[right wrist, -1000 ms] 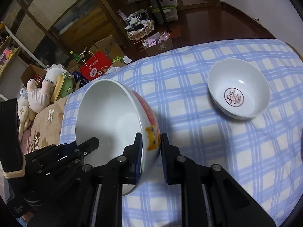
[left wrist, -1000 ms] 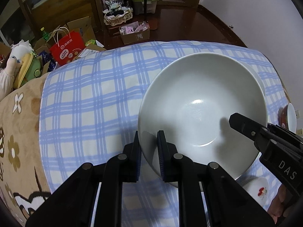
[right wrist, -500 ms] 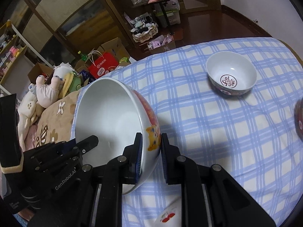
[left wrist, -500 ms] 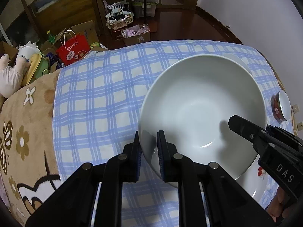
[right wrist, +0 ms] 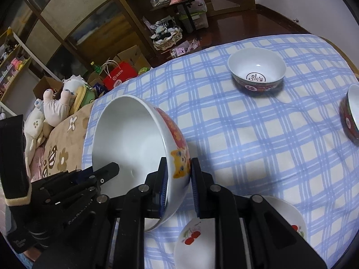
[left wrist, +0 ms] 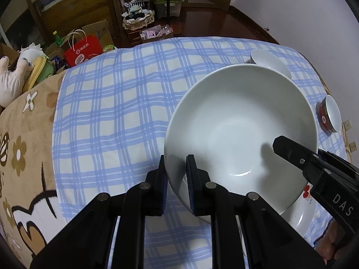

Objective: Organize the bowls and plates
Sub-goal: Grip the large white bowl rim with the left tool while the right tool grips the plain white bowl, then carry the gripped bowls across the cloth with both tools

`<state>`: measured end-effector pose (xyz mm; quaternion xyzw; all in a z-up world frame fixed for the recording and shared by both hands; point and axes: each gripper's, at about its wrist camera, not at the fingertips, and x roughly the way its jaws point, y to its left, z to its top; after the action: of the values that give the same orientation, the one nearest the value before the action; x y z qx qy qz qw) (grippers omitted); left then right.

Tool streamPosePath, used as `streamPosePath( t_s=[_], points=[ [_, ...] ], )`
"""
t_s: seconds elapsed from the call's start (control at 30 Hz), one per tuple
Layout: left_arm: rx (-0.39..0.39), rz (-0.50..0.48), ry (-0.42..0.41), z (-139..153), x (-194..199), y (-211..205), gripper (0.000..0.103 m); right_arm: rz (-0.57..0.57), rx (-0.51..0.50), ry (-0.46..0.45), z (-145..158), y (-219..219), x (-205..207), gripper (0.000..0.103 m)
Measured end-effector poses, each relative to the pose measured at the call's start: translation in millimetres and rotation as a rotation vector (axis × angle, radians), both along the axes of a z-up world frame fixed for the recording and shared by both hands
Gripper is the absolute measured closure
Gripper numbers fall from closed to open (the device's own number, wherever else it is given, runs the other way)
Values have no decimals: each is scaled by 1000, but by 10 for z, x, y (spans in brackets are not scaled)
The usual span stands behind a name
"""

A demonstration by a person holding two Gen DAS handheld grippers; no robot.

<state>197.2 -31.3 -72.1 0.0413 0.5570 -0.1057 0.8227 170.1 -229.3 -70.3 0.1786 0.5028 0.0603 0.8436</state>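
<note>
A big white bowl (left wrist: pixel 242 130), with a red pattern and an orange cat on its outside (right wrist: pixel 179 161), hangs tilted above the blue checked tablecloth (left wrist: pixel 112 112). My left gripper (left wrist: pixel 176 163) is shut on its left rim. My right gripper (right wrist: pixel 178 165) is shut on the opposite rim, over the cat picture. In the left wrist view one right finger (left wrist: pixel 289 148) reaches over the bowl's far side. Part of a white plate with cherries (right wrist: pixel 202 242) lies on the cloth under the bowl and my right gripper.
A small red-patterned bowl (right wrist: pixel 257 69) stands at the table's far side and a second one (right wrist: pixel 352 114) at the right edge. A brown flowered blanket (left wrist: pixel 24 157) lies left of the cloth. Boxes, a red bag (left wrist: pixel 80 51) and shelves fill the floor beyond.
Both grippers have carried the big bowl toward the table's near side. The small bowls now lie farther off, and the cherry plate has come into view beneath the bowl.
</note>
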Motion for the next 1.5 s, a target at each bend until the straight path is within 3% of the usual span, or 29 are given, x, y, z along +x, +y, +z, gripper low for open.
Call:
streamPosePath(
  t_s=[0.73,1.5],
  points=[
    [-10,-1,32,-350,66,-18,88,0,0,29,-389,-47,53,82],
    [-33,5,18,-442,137,6,88,-2,22,22,-520,-37,124,82]
  ],
)
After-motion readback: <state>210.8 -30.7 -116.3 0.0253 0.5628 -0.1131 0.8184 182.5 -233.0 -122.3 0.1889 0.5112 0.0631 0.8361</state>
